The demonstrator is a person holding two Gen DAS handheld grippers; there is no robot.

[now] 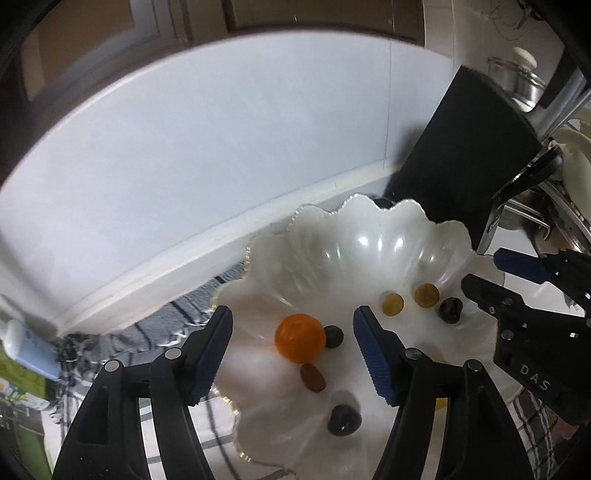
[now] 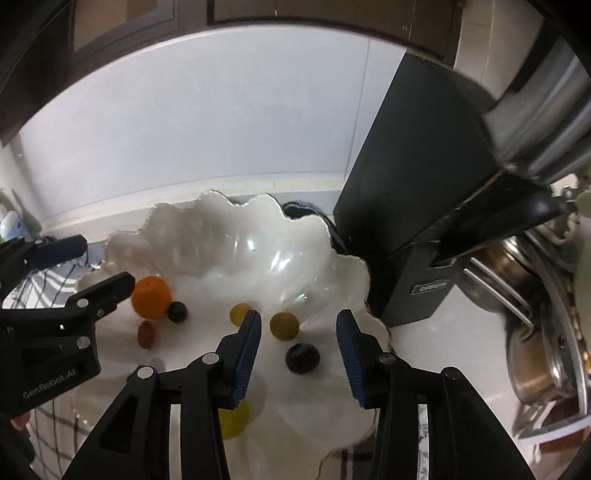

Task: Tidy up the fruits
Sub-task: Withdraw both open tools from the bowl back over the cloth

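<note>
Both grippers hang wide and empty over the white bowl: the left gripper above the orange, the right gripper above a dark grape. Yellow grapes and a date lie inside too.

Home kitchen, steel pots, wooden cabinets, white backsplash

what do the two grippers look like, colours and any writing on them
Both are black plastic two-finger grippers with slotted, angular linkage arms and silver round pivot pins. The left gripper and right gripper have blue ribbed pads on the inner finger faces. White lettering reads "GenRobot.AI" on the left gripper's body and "DAS" on the right's. No cables or sleeves show.
</note>
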